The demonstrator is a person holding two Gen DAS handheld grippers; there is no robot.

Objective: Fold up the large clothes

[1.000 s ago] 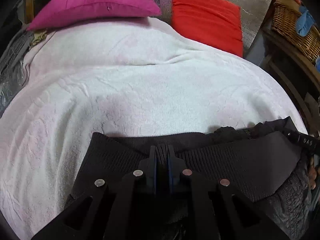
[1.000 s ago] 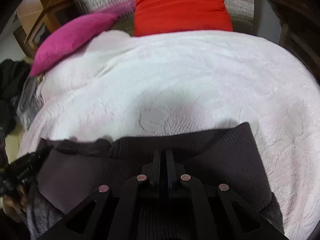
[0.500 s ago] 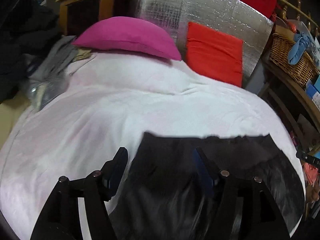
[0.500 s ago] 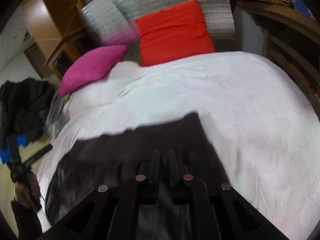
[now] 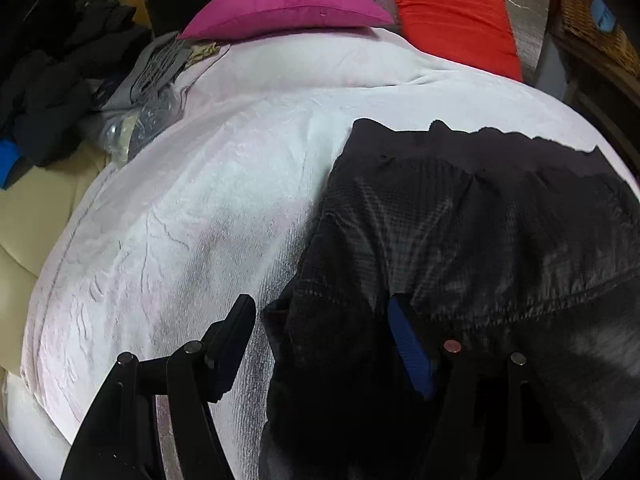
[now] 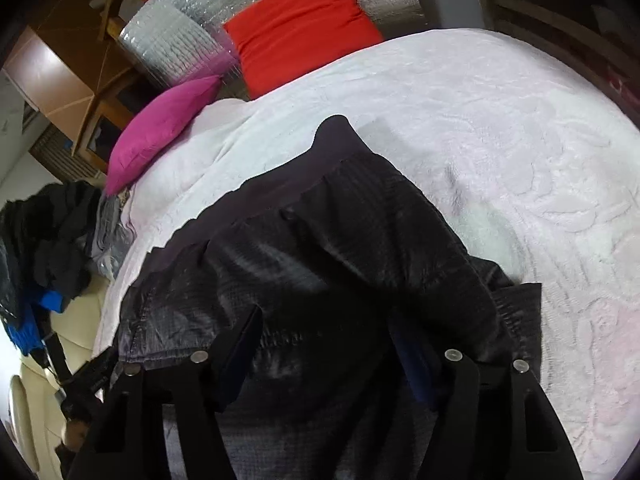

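Observation:
A large dark jacket (image 5: pixel 460 220) with a ribbed hem lies spread on the white bedspread (image 5: pixel 220 180). My left gripper (image 5: pixel 322 328) hovers open over the jacket's near left edge; its right fingertip (image 5: pixel 404 340) is above the fabric and its left one is above bare bedspread. In the right wrist view the same jacket (image 6: pixel 340 240) fills the middle. The jaws of my right gripper (image 6: pixel 326 340) are opening above the jacket's near part. Fabric lies below the gap and the pads do not press on it.
A magenta pillow (image 5: pixel 288 4) and a red cushion (image 5: pixel 456 20) lean on a silver foil mat (image 6: pixel 188 40) at the bed's head. Dark clothes (image 5: pixel 48 80) are piled at the left. A wicker basket (image 5: pixel 592 20) stands at the right.
Both grippers were shut on the jacket's ribbed hem. They have let it go, first the left and then the right, and drawn back towards the near edge. The jacket now lies laid out on the bed.

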